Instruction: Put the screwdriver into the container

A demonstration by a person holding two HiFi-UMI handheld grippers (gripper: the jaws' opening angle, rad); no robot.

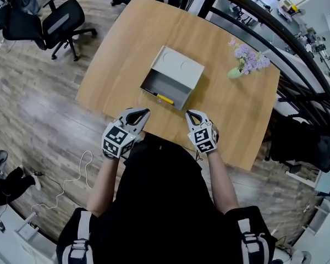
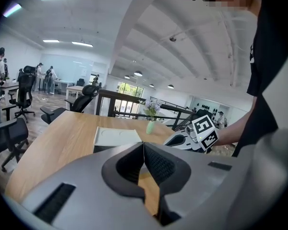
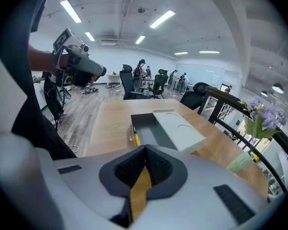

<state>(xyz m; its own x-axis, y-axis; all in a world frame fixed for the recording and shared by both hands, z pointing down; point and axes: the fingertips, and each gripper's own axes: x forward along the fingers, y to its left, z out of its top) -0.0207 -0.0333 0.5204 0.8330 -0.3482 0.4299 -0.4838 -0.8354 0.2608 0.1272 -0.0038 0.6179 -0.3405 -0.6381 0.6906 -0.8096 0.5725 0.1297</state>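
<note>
A grey box container (image 1: 179, 66) lies on its side on the wooden table (image 1: 121, 59), its open mouth toward me. The yellow-handled screwdriver (image 1: 164, 98) lies inside that opening along the lower wall; the right gripper view shows the screwdriver (image 3: 136, 137) at the container's (image 3: 175, 128) near edge. My left gripper (image 1: 144, 113) and right gripper (image 1: 190, 114) hover at the table's near edge, both shut and empty, a short way in front of the container. In the left gripper view the right gripper (image 2: 175, 139) shows beside the container (image 2: 116, 137).
A small green vase with purple flowers (image 1: 243, 60) stands at the table's right side. Black office chairs (image 1: 49, 23) stand on the wood floor to the left. A dark railing (image 1: 275, 32) runs behind the table. A white cable (image 1: 71, 181) lies on the floor.
</note>
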